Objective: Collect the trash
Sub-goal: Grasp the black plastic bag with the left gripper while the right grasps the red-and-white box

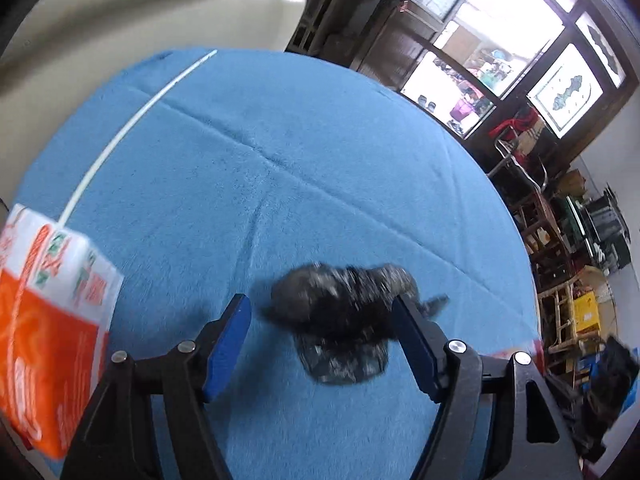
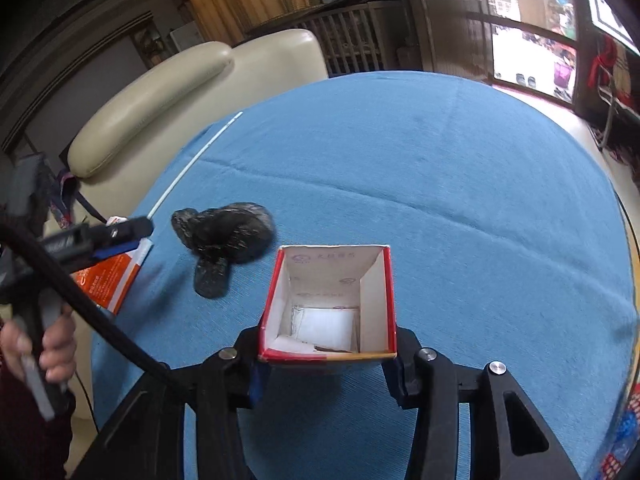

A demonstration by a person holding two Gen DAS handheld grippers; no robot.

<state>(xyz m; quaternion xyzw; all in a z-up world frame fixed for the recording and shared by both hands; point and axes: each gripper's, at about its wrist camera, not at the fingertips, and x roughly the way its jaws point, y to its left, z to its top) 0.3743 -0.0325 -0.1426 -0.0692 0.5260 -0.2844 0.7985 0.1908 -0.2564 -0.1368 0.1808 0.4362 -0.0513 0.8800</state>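
Blue-cloth table (image 2: 440,168): black bag (image 2: 224,240), orange pkt (image 1: 44,320), white stick (image 2: 192,168).

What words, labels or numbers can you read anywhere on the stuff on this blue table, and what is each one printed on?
Nothing can be read for certain.
Orange and white paper package: white and green printing, too blurred by motion.
Open red-edged cardboard box held in the right gripper: faint grey logo marks and characters on the inner wall, too small.
Crumpled black plastic bag: no text.

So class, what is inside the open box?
In the box: white paper on the bottom and a thin brown scrap. The near wall hides the front corner.
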